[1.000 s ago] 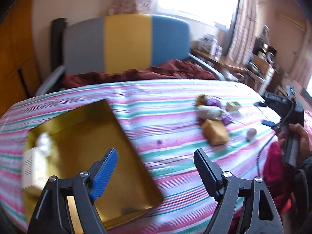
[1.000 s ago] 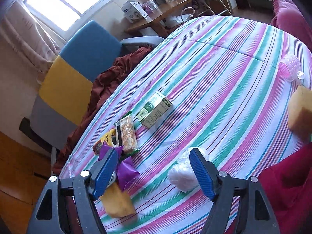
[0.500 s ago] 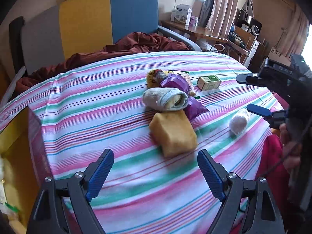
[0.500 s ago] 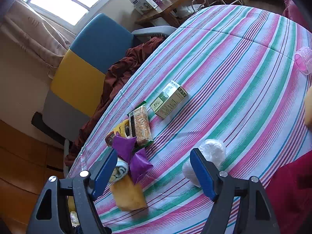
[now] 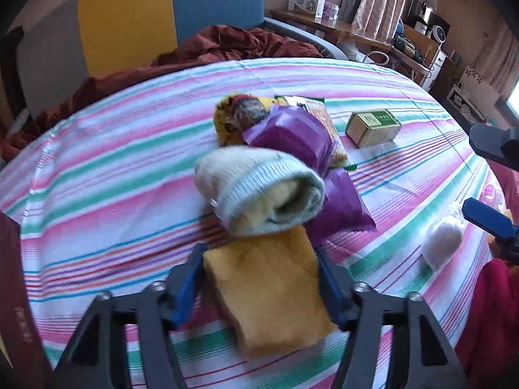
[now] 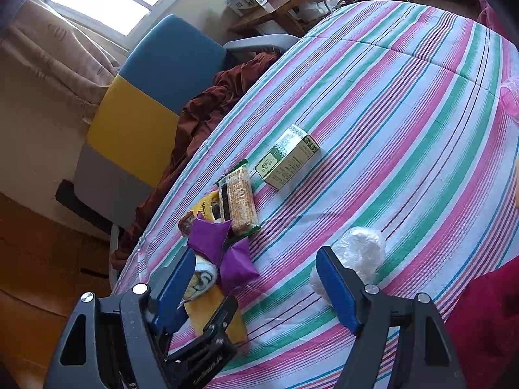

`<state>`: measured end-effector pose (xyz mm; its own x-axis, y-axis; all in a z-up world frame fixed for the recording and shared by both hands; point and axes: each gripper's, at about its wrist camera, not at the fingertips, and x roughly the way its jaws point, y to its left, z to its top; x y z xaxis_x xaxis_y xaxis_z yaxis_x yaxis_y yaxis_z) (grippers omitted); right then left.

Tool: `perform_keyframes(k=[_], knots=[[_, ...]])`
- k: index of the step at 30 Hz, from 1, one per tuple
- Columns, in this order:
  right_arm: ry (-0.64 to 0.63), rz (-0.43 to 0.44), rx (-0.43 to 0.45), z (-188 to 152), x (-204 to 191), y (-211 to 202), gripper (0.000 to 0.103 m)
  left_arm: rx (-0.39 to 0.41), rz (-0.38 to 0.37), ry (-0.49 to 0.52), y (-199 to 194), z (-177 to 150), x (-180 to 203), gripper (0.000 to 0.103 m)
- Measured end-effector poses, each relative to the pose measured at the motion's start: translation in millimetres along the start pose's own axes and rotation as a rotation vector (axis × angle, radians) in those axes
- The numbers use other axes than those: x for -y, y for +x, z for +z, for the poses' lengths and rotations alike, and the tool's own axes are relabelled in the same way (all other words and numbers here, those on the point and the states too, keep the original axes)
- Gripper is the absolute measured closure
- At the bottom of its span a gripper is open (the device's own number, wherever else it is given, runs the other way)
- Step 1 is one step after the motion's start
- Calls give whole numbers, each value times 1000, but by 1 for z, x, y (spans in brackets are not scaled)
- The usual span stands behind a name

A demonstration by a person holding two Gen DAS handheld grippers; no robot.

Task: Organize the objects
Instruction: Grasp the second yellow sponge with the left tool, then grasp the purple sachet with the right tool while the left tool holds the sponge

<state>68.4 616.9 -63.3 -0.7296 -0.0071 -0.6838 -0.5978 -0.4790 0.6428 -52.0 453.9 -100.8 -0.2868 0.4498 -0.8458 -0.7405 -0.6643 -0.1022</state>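
Since a second ago our left gripper (image 5: 259, 278) has swung away from the gold box and come down over the yellow sponge (image 5: 269, 291), which now lies between its blue pads (image 5: 186, 288); the jaws are closing around it, and blur keeps us from telling whether the pads press on it yet. We take that sponge as our landmark on the striped tablecloth (image 5: 113, 168). Touching its far end lies a rolled sock (image 5: 262, 191), and just beyond the sock sit two purple packets (image 5: 292, 136), a yellow plush toy (image 5: 230, 116) and a snack bar (image 6: 241, 201). Farther off and to the right of the sponge stands a small green box (image 5: 373, 128). Our right gripper (image 6: 256, 288) has barely shifted and hangs with its jaws wide, nothing between them; in its view the sponge (image 6: 207, 308) lies behind its left finger, and a white wrapped ball (image 6: 353, 256) rests just behind its right finger. Beyond the table stands a chair (image 5: 168, 13) in yellow and blue, with a dark red cloth (image 5: 233, 45) on it.
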Motion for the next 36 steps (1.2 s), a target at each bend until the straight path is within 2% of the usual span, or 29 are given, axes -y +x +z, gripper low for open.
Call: perform_keyframes(k=[2, 9, 17, 20, 27, 30, 31, 34, 35, 36], knots=[[1, 0, -4, 1, 0, 1, 25, 44, 0, -1, -9, -11, -3, 48], [-15, -19, -24, 0, -2, 4, 25, 156, 4, 0, -40, -66, -22, 48], [-71, -103, -49, -3, -10, 11, 25, 171, -33, -10, -34, -70, -29, 47], [-149, -156, -80, -8, -22, 20, 25, 178, -49, -18, -34, -71, -32, 47], [-434, -302, -162, -26, -64, 52, 27, 185, -78, -34, -35, -72, -35, 46], [-581, -358, -205, -30, -82, 75, 32, 187, -88, -42, -35, -72, -37, 45], [-612, -381, -229, -30, -84, 86, 38, 188, -91, -44, -35, -72, -38, 45], [-615, -394, -291, -30, -78, 114, 50, 190, -102, -51, -35, -72, -40, 45], [-605, -391, -320, -30, -75, 122, 51, 190, -104, -52, -35, -72, -40, 45], [-632, -406, -312, -31, -76, 125, 51, 191, -105, -53, -35, -72, -40, 45]])
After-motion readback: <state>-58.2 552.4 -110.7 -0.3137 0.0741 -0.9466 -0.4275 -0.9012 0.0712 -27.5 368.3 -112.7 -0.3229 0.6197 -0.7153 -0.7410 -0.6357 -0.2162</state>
